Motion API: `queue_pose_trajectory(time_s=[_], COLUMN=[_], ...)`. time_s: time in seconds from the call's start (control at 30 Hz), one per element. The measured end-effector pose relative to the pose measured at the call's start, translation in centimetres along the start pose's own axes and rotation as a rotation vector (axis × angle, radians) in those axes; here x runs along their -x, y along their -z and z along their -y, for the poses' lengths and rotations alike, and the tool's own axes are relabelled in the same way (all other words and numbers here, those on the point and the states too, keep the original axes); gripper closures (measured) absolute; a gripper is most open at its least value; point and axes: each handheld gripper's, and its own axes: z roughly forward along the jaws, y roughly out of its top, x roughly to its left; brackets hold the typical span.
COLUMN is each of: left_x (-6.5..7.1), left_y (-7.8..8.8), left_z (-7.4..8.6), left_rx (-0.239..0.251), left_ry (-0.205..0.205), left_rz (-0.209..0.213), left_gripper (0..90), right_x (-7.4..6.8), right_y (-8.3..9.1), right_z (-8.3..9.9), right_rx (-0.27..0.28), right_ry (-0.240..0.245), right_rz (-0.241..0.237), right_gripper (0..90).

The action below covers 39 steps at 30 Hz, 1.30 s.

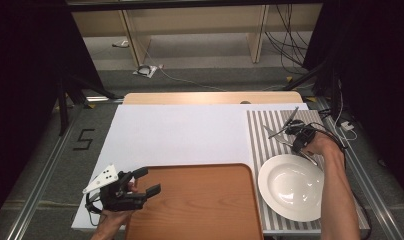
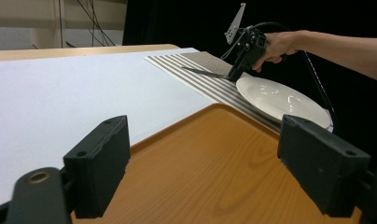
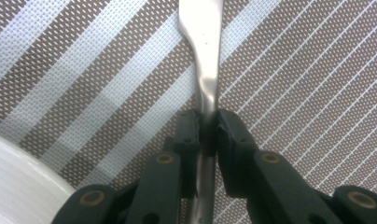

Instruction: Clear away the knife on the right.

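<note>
On the striped mat (image 3: 289, 70), right tool (image 3: 207, 123) clamps cutlery handle (image 3: 206, 56)

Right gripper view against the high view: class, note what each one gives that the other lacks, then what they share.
Right gripper view: the jaws of the right gripper pressed on the handle of a metal utensil, and the weave of the striped placemat. High view: the wooden tray, the left gripper with jaws open at the tray's left edge, and the whole white plate. Shared: striped placemat, white plate, metal utensil, right gripper.
</note>
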Motion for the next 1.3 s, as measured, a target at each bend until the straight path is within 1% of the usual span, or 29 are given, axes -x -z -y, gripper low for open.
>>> queue_pose_trajectory(time_s=[0.03,0.07,0.2,0.27,0.33,0.43,0.53,0.6,0.7,0.77,0.87,1.03,1.13,1.17,1.23,1.3], left_x=[0.0,0.0,-0.1,-0.1,-0.1,-0.1,-0.2,-0.1,-0.1,-0.1,-0.2,-0.2,-0.2,-0.2,-0.2,-0.2], left_y=[0.0,0.0,0.0,0.0,0.0,0.0,0.0,-0.1,-0.1,-0.1,-0.1,-0.1,-0.1,-0.1,-0.1,-0.1], left_z=[0.0,0.0,0.0,0.0,0.0,0.0,0.0,0.0,0.0,0.0,0.0,0.0,0.0,0.0,0.0,0.0], left_rx=[0.0,0.0,0.001,0.001,0.001,-0.001,0.0,-0.001,-0.001,-0.001,-0.002,-0.002,-0.002,-0.001,-0.002,-0.002], left_ry=[0.0,0.0,0.003,0.002,0.001,0.002,0.003,0.004,0.004,0.005,0.005,0.003,0.006,0.004,0.003,0.002], left_rz=[-0.001,-0.001,-0.001,-0.002,-0.002,-0.002,-0.002,-0.003,-0.004,-0.004,-0.006,-0.007,-0.007,-0.007,-0.008,-0.008], left_gripper=[17.0,17.0,17.0,17.1,17.1,17.1,17.1,17.1,17.1,17.1,17.1,17.1,17.0,17.1,17.1,17.1], right_x=[0.0,-0.1,-0.5,-0.6,-0.7,-0.8,-1.0,-1.2,-1.6,-1.7,-2.2,-3.2,-4.2,-4.7,-4.9,-5.6], right_y=[0.0,0.0,0.1,0.1,0.3,1.1,2.2,2.7,3.4,3.8,5.0,6.9,8.2,8.7,9.0,9.6], right_z=[0.0,0.0,-0.1,0.0,0.0,0.1,0.3,0.5,0.7,0.8,0.9,1.0,1.2,1.2,1.3,1.5], right_rx=[0.002,0.001,-0.004,0.005,0.019,0.063,0.118,0.138,0.16,0.185,0.236,0.328,0.397,0.427,0.438,0.48], right_ry=[0.007,0.003,0.036,0.05,0.058,0.069,0.067,0.082,0.103,0.105,0.106,0.094,0.055,0.039,0.034,0.009], right_rz=[0.002,0.003,0.028,0.04,0.077,0.103,0.123,0.127,0.157,0.161,0.183,0.2,0.19,0.19,0.188,0.166], right_gripper=[79.5,79.7,80.0,80.0,80.0,80.5,80.5,80.6,80.6,80.6,80.6,80.6,80.6,80.6,80.6,80.6])
